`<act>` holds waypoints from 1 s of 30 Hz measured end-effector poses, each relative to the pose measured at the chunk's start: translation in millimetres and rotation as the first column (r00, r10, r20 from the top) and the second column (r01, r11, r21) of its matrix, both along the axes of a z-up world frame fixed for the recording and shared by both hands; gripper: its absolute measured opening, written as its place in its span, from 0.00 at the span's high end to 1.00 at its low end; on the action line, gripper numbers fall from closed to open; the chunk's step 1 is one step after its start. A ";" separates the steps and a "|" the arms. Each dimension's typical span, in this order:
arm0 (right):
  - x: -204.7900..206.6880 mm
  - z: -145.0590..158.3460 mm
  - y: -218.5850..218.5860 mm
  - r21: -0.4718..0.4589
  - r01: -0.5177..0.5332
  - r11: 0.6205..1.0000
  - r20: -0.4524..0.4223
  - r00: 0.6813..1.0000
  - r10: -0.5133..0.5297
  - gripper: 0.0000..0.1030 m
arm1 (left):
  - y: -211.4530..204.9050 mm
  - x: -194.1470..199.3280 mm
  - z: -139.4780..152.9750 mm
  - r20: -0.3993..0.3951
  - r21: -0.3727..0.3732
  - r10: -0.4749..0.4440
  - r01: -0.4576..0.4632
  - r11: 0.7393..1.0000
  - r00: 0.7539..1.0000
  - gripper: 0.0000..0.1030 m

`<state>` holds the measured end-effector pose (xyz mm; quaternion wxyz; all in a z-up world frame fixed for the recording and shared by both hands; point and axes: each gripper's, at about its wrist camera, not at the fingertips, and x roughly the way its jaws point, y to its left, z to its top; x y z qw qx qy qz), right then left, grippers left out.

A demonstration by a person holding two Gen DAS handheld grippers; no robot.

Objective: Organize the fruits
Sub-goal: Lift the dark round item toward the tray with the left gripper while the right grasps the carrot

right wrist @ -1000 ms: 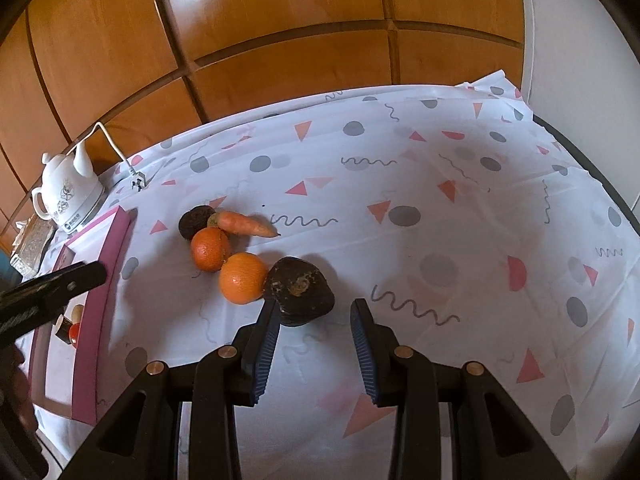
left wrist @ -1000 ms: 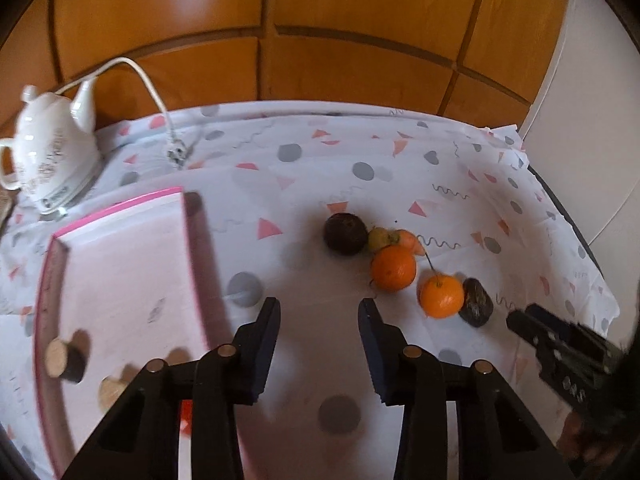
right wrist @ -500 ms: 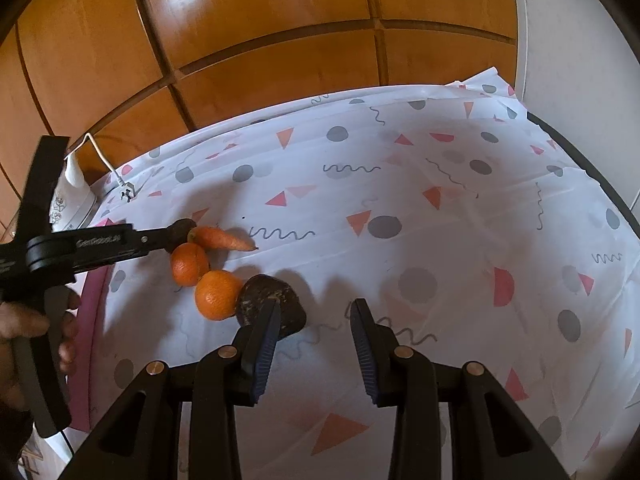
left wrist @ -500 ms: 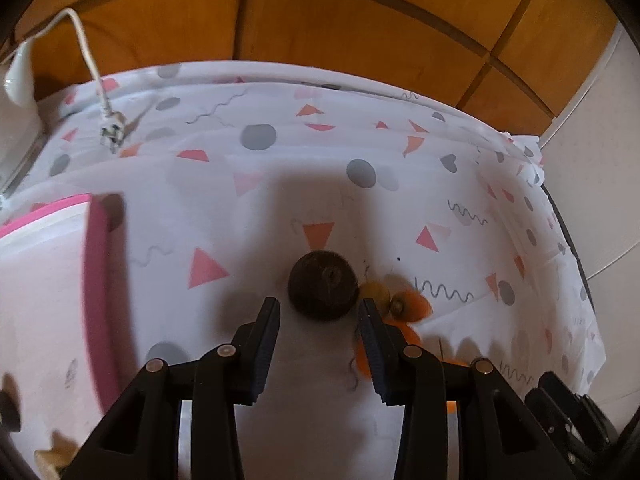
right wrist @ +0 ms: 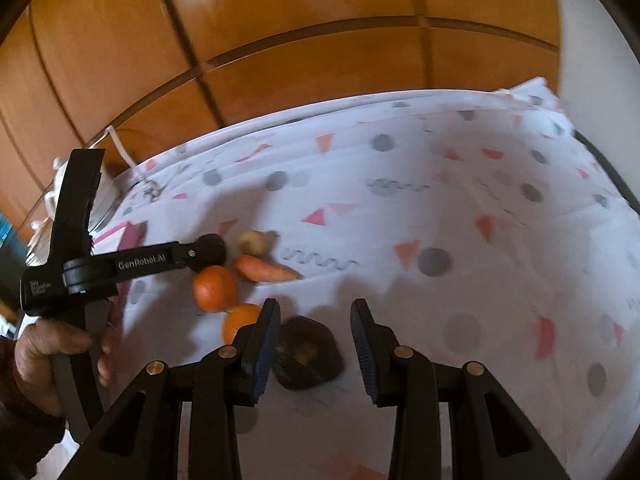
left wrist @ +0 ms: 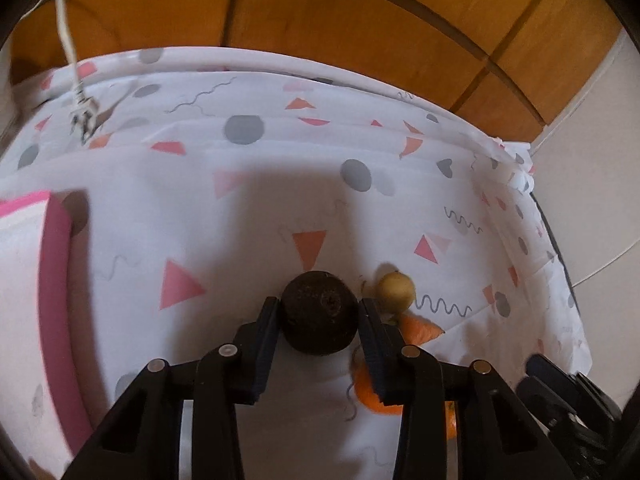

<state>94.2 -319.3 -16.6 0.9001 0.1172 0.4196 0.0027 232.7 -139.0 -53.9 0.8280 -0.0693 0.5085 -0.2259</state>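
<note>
My left gripper (left wrist: pixel 319 322) is open, its two jaws on either side of a dark round fruit (left wrist: pixel 319 313) on the patterned cloth. A small yellow fruit (left wrist: pixel 396 289), a carrot (left wrist: pixel 420 328) and an orange (left wrist: pixel 372 398) lie just right of it. My right gripper (right wrist: pixel 315 330) is open, and a second dark lumpy fruit (right wrist: pixel 306 354) sits between its jaws, closer to the left one. In the right wrist view two oranges (right wrist: pixel 215 288) (right wrist: pixel 240 320), the carrot (right wrist: pixel 266 271) and the yellow fruit (right wrist: pixel 253 242) lie beyond, with the left gripper (right wrist: pixel 208 250) reaching in from the left.
A pink-rimmed tray (left wrist: pixel 56 280) lies at the left. A white cable with a plug (left wrist: pixel 82 116) lies at the back left. Wooden panels stand behind the table. The cloth's right edge (left wrist: pixel 560 260) drops off beside a white wall.
My left gripper moved forward and down until its jaws flank the dark round fruit. My right gripper moved forward over the lumpy dark fruit. Both stayed open.
</note>
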 end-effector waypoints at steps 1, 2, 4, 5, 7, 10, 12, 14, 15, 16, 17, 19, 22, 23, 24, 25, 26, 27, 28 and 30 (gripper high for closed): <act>4.0 -0.1 2.9 0.002 -0.021 1.000 -0.003 1.000 0.021 0.64 | 2.7 -1.5 -0.1 0.000 -0.001 0.005 -0.005 1.000 1.000 0.62; 9.6 -0.4 6.8 -0.001 -0.052 0.999 -0.006 0.999 0.052 0.64 | 6.0 -3.3 -0.1 -0.003 -0.003 0.009 -0.009 1.000 1.000 0.62; 21.2 -2.7 13.7 -0.011 -0.111 0.994 -0.020 0.994 0.110 0.64 | 13.5 -8.1 0.9 -0.001 0.003 0.018 -0.018 1.000 1.000 0.62; 26.0 -3.7 16.0 -0.015 -0.130 0.991 -0.027 0.991 0.130 0.64 | 16.5 -10.9 1.4 0.004 0.009 0.021 -0.021 1.000 1.000 0.62; 39.2 -7.2 23.0 -0.029 -0.195 0.980 -0.051 0.980 0.194 0.64 | 20.8 -17.6 2.5 0.014 0.021 0.016 -0.017 1.000 1.000 0.62; 58.3 -13.9 31.7 -0.062 -0.287 0.956 -0.095 0.955 0.280 0.64 | 24.5 -25.7 3.1 0.028 0.038 0.018 -0.019 0.999 0.999 0.62; 70.0 -19.4 36.7 -0.088 -0.339 0.937 -0.135 0.936 0.326 0.64 | 25.8 -29.7 3.2 0.032 0.041 0.015 -0.016 0.999 0.999 0.62; 80.3 -25.2 42.2 -0.118 -0.401 0.908 -0.179 0.908 0.378 0.64 | 27.6 -35.4 3.5 0.038 0.043 0.009 -0.010 0.999 0.999 0.62; 83.8 -27.1 43.4 -0.125 -0.419 0.899 -0.193 0.899 0.392 0.64 | 27.8 -36.8 3.7 0.043 0.046 0.006 -0.008 0.999 0.999 0.62; 87.9 -29.8 45.4 -0.136 -0.441 0.887 -0.212 0.888 0.409 0.64 | 27.8 -38.6 4.0 0.051 0.052 0.003 -0.006 0.999 0.999 0.62; 90.6 -32.3 47.1 -0.151 -0.454 0.878 -0.225 0.881 0.417 0.64 | 28.2 -40.1 4.4 0.056 0.054 0.000 -0.003 0.999 0.998 0.62; 96.1 -37.6 53.8 -0.182 -0.486 0.855 -0.249 0.864 0.438 0.65 | 30.0 -43.0 5.9 0.056 0.045 0.001 -0.004 0.999 0.998 0.62; 100.3 -39.0 56.4 -0.194 -0.487 0.852 -0.243 0.865 0.439 0.81 | 31.0 -47.7 9.3 0.067 0.046 0.001 -0.004 0.999 0.998 0.62; 100.2 -40.2 56.9 -0.197 -0.484 0.853 -0.245 0.866 0.435 0.83 | 32.1 -50.5 10.9 0.073 0.046 0.000 -0.003 0.999 0.997 0.62; 97.9 -40.8 58.1 -0.206 -0.478 0.854 -0.239 0.871 0.430 0.83 | 33.5 -53.4 13.3 0.078 0.043 0.000 -0.003 0.999 0.997 0.62; 96.0 -40.5 58.7 -0.206 -0.475 0.855 -0.234 0.873 0.428 0.85 | 35.0 -55.3 15.3 0.084 0.041 0.003 -0.006 0.999 0.996 0.62; 94.1 -40.0 59.4 -0.201 -0.473 0.858 -0.232 0.874 0.427 0.87 | 36.6 -57.1 17.4 0.089 0.040 0.005 -0.009 0.999 0.996 0.62; 91.0 -38.9 60.7 -0.210 -0.467 0.859 -0.225 0.878 0.422 0.87 | 38.1 -59.0 19.2 0.091 0.036 0.006 -0.009 0.999 0.996 0.62; 88.4 -37.3 62.0 -0.220 -0.462 0.859 -0.221 0.881 0.418 0.87 | 40.6 -61.5 21.5 0.092 0.029 0.010 -0.012 1.000 0.996 0.62; 85.6 -34.8 62.5 -0.225 -0.454 0.862 -0.212 0.886 0.412 0.87 | 45.6 -66.0 26.5 0.098 0.016 0.017 -0.019 1.000 0.995 0.62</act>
